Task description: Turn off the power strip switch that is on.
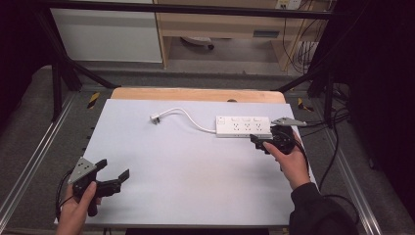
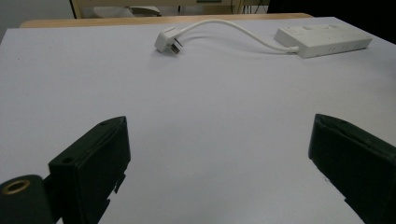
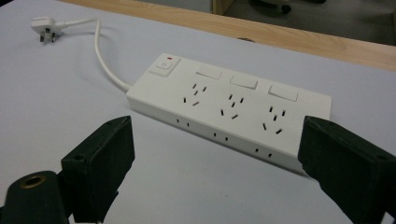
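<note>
A white power strip (image 1: 243, 126) (image 3: 233, 109) with three sockets and a switch lies flat at the back right of the white mat (image 1: 186, 171). Its white cable (image 1: 188, 116) curves left to the plug (image 1: 155, 118) (image 2: 167, 41), which lies loose on the mat. My right gripper (image 1: 259, 143) (image 3: 217, 126) hovers just in front of the strip's right end, jaws open and nothing between them. At the mat's front left corner my left gripper (image 1: 113, 169) (image 2: 219, 126) is open and empty over bare mat, far from the plug.
A wooden table edge (image 1: 195, 94) runs behind the mat. Metal frame rails (image 1: 29, 161) flank both sides. Black cables (image 1: 323, 125) trail off the right edge beside the right hand. Shelving and a cabinet stand farther back.
</note>
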Demonstrator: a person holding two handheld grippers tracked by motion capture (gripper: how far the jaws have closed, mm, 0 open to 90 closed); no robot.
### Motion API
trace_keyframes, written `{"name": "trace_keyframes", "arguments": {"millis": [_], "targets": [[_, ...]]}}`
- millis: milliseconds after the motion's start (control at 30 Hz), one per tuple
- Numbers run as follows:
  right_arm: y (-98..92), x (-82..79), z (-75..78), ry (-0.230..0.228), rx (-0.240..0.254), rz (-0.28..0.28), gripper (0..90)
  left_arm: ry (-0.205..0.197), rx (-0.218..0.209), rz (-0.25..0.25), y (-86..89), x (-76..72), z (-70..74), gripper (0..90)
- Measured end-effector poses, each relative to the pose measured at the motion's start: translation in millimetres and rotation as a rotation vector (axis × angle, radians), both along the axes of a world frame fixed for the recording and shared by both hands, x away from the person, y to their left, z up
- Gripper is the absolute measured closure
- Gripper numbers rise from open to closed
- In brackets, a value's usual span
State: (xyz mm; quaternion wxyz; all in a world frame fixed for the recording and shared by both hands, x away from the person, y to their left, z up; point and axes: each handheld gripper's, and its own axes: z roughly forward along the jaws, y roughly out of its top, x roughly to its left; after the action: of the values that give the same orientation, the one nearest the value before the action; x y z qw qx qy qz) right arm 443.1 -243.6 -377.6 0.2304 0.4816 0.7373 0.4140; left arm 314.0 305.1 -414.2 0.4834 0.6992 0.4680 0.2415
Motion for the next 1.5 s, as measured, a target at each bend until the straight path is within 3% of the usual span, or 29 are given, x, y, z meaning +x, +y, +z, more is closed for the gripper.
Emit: {"name": "trace_keyframes", "arguments": {"millis": [233, 333, 367, 600, 733, 1000, 1367, 1500], "targets": [[-0.6, 10.7, 11.1, -0.015, -0.012, 0.016, 31.3, 0.001, 0.002, 0.001, 0.2, 0.2, -0.3, 5.4], [-1.0, 14.8, 13.7, -0.017, -0.024, 0.022, 43.2, 0.000, -0.001, 0.005, 0.2, 0.4, -0.5, 5.4], [-0.8, 17.4, 14.7, -0.024, -0.028, 0.026, 53.3, 0.000, -0.001, 0.004, 0.3, 0.4, -0.5, 5.4], [-0.7, 27.2, 17.2, -0.064, -0.047, 0.036, 71.8, -0.001, 0.000, 0.004, 0.8, 0.6, -0.5, 5.4], [-2.5, 31.8, 18.0, -0.089, -0.032, 0.037, 80.2, 0.000, 0.000, 0.002, 0.5, 0.4, -0.5, 5.4], [-1.9, 37.8, 17.4, -0.118, -0.012, 0.030, 88.1, 0.001, 0.000, 0.002, 0.3, 0.2, -0.4, 5.4], [-3.4, 49.7, 11.7, -0.104, -0.013, 0.017, 90.0, 0.000, 0.007, 0.000, 0.6, 1.0, -0.6, 5.4], [-5.8, 54.7, 11.0, -0.118, 0.034, 0.006, 90.0, -0.001, 0.005, 0.001, 0.6, 1.1, -0.5, 5.4]]}}
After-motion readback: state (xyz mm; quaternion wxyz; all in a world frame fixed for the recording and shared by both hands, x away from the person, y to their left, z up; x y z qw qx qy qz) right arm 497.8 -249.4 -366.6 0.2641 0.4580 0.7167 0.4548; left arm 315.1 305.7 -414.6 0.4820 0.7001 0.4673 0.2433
